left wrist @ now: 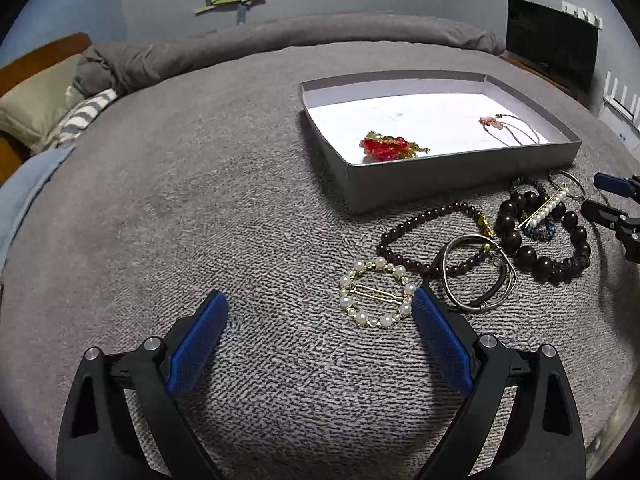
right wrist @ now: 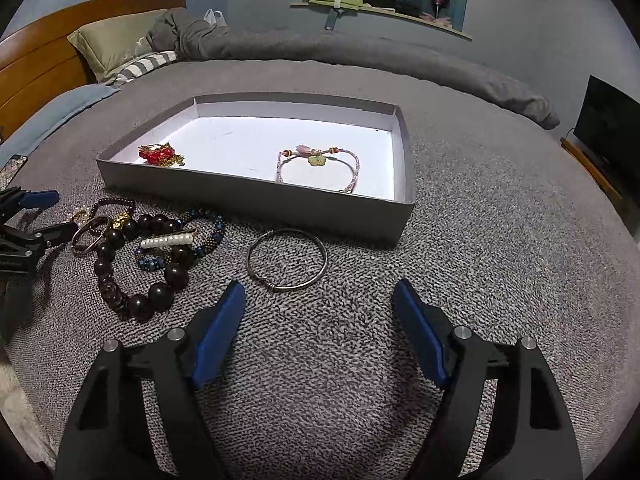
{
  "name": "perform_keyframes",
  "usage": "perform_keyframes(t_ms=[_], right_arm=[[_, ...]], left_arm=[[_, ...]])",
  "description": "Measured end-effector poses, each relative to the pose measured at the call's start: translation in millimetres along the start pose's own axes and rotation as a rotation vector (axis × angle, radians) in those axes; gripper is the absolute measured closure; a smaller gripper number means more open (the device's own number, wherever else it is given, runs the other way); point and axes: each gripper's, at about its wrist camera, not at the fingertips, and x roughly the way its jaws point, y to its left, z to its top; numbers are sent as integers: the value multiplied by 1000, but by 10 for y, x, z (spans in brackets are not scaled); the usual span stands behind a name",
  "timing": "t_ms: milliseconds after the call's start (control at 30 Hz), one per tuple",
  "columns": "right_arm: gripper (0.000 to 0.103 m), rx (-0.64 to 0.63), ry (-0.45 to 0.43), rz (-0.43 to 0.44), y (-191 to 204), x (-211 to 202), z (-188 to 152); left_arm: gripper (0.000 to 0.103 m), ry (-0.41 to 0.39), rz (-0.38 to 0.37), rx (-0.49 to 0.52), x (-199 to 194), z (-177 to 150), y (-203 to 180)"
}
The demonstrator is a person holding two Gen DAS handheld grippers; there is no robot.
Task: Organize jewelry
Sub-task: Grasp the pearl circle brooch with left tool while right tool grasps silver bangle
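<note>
A shallow grey box (left wrist: 460,172) (right wrist: 248,200) sits on the bed with a red-and-gold piece (left wrist: 386,147) (right wrist: 158,155) and a thin cord bracelet (right wrist: 320,168) (left wrist: 508,130) inside. Loose jewelry lies in front of it: a pearl ring clip (left wrist: 376,298), a dark red bead bracelet (left wrist: 424,236), metal bangles (left wrist: 478,274), a big dark bead bracelet (left wrist: 540,240) (right wrist: 136,268), a pearl bar clip (left wrist: 548,206) (right wrist: 168,241) and a single metal bangle (right wrist: 287,259). My left gripper (left wrist: 320,304) is open, its right finger beside the pearl ring clip. My right gripper (right wrist: 319,292) is open, just short of the single bangle.
The grey textured blanket (left wrist: 200,200) covers the bed. Pillows (right wrist: 116,40) and a wooden headboard (right wrist: 40,60) lie at the left. A dark TV (left wrist: 552,44) stands at the right, a wall shelf (right wrist: 380,8) behind. My other gripper shows at each view's edge (left wrist: 616,208) (right wrist: 24,224).
</note>
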Motion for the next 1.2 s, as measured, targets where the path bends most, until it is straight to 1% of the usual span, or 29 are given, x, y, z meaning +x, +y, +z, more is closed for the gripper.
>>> perform_keyframes(t_ms=[100, 200, 300, 567, 633, 700, 733, 800, 933, 967, 1000, 1100, 1200], right_arm=[[27, -2, 1, 4, 15, 23, 10], [30, -7, -5, 10, 30, 35, 18], [34, -15, -13, 16, 54, 78, 29], [37, 21, -18, 44, 30, 198, 90], [38, 27, -12, 50, 29, 221, 103], [47, 16, -8, 54, 56, 230, 108], [47, 10, -8, 49, 71, 231, 107], [56, -4, -7, 57, 101, 233, 103], [56, -7, -11, 54, 103, 214, 96], [56, -4, -12, 57, 95, 207, 93], [56, -1, -16, 59, 88, 193, 91], [57, 4, -24, 65, 75, 145, 87], [57, -2, -13, 69, 75, 120, 77]], left_arm=[[7, -22, -35, 2, -34, 25, -38], [10, -12, -43, 19, 0, 32, -100], [18, -8, -51, 42, 27, 26, -146], [35, -12, -79, 71, 64, 1, -213], [42, -12, -85, 84, 61, -6, -241], [47, -13, -93, 93, 50, -4, -256], [50, -14, -96, 99, 41, -8, -266], [52, -14, -96, 107, 30, -13, -276], [53, -16, -101, 106, 8, -22, -261], [56, -17, -100, 105, 5, -22, -258], [61, -20, -92, 106, 0, -23, -253], [62, -23, -110, 87, -27, -16, -207], [62, -19, -114, 86, -24, -18, -201]])
